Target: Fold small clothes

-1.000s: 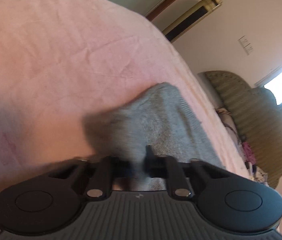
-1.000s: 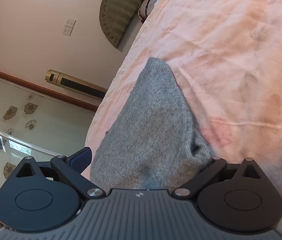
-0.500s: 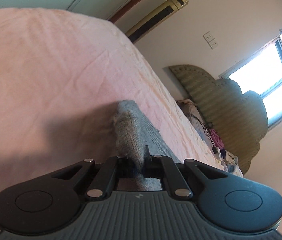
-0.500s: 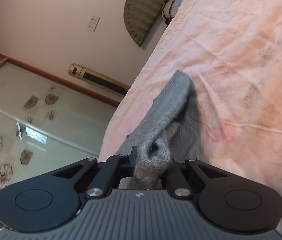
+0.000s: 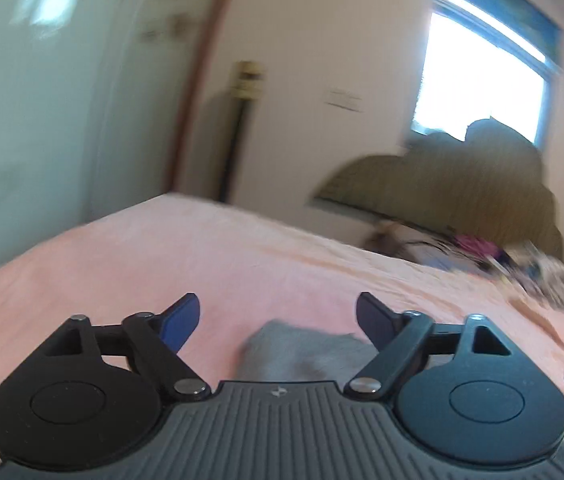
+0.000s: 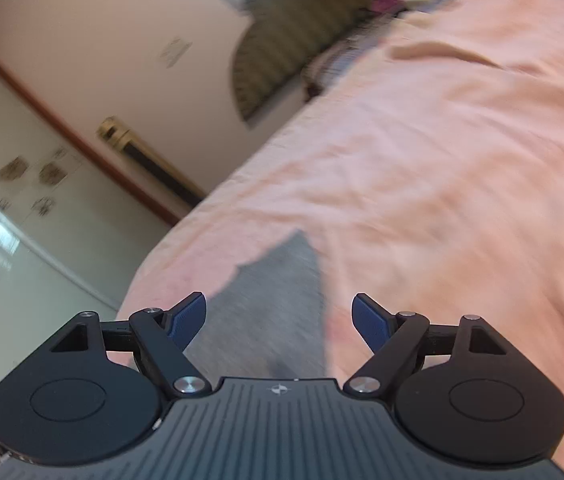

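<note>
Item: grey knit garment (image 6: 278, 312), small, laid flat on pink bed sheet (image 6: 462, 208); seen below and just ahead of both cameras, pointed end away from the right one. Judged set down after a fold, though blur left the layering unreadable.

Left hand-held gripper (image 5: 278, 320): jaws opening, spread wide, blue pads clear of the cloth; nothing between them but air, garment (image 5: 302, 350) lying lower on the sheet (image 5: 122, 264). Aimed only slightly downward across the bed.

Right hand-held gripper (image 6: 279, 318): jaws likewise opening, wide apart, empty; garment visible through the gap but untouched by either pad. Camera tilted, so room lines slanted.

Reason for placement, as judged: cloth left on the mattress to rest flat; both tools lifted off to avoid dragging the fold apart.

Edges: bed edge (image 6: 186, 232) close on the garment's left in the right view, with floor and patterned glass door (image 6: 10, 208) beyond; a nudge that way risked a slide off. Headboard (image 5: 462, 192) and a blurred heap of mixed cloth (image 5: 482, 252) at the far end, well apart.

Open room: broad bare sheet to the right of the garment in the right view, creased but unobstructed.
</note>
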The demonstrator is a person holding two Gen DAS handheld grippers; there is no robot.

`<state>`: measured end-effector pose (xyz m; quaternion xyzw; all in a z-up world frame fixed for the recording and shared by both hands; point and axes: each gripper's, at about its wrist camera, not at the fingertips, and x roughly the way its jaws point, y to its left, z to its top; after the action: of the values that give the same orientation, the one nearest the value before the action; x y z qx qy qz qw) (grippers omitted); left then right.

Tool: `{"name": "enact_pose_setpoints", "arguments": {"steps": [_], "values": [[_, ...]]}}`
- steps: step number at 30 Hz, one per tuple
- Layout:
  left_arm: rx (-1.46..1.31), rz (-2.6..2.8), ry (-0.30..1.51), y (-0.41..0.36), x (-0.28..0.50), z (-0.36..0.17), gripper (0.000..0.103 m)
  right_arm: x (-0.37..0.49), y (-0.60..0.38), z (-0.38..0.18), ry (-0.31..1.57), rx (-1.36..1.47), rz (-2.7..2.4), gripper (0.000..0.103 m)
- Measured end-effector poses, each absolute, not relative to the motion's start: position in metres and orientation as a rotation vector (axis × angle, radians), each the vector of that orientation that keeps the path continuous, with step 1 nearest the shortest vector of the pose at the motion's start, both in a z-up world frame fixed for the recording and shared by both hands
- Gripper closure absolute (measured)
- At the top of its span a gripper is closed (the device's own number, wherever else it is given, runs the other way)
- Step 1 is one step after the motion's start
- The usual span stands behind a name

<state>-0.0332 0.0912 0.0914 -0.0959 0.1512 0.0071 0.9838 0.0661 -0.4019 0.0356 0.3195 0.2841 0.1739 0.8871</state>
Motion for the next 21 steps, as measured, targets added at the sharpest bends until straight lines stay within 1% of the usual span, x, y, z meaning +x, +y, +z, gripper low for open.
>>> {"name": "enact_pose_setpoints", "arguments": {"steps": [2, 4, 8, 11, 13, 15, 18, 21], "values": [[-0.087, 0.009, 0.373, 0.056, 0.016, 0.082, 0.017, 0.104, -0.365, 0.036, 0.613, 0.596, 0.401, 0.018], [-0.008, -0.058, 0.553, 0.028, 0.074, 0.061, 0.017, 0.140, -0.324, 0.029, 0.660, 0.452, 0.412, 0.019], [0.064, 0.005, 0.733, 0.017, 0.129, 0.015, 0.017, 0.186, -0.274, -0.003, 0.754, 0.202, 0.315, 0.022], [0.007, -0.018, 0.733, 0.033, 0.130, 0.012, 0.016, 0.180, -0.274, -0.015, 0.669, 0.072, 0.270, 0.021], [0.014, -0.031, 0.742, 0.036, 0.133, 0.010, 0.006, 0.180, -0.282, -0.016, 0.656, 0.079, 0.255, 0.021], [0.027, -0.028, 0.765, 0.034, 0.140, 0.010, 0.001, 0.185, -0.285, -0.015, 0.659, 0.095, 0.235, 0.019], [0.032, -0.028, 0.770, 0.031, 0.135, 0.013, 0.000, 0.185, -0.270, -0.015, 0.674, 0.016, 0.229, 0.013], [0.043, -0.020, 0.779, 0.030, 0.118, 0.019, 0.000, 0.180, -0.269, -0.015, 0.667, 0.022, 0.223, 0.012]]}}
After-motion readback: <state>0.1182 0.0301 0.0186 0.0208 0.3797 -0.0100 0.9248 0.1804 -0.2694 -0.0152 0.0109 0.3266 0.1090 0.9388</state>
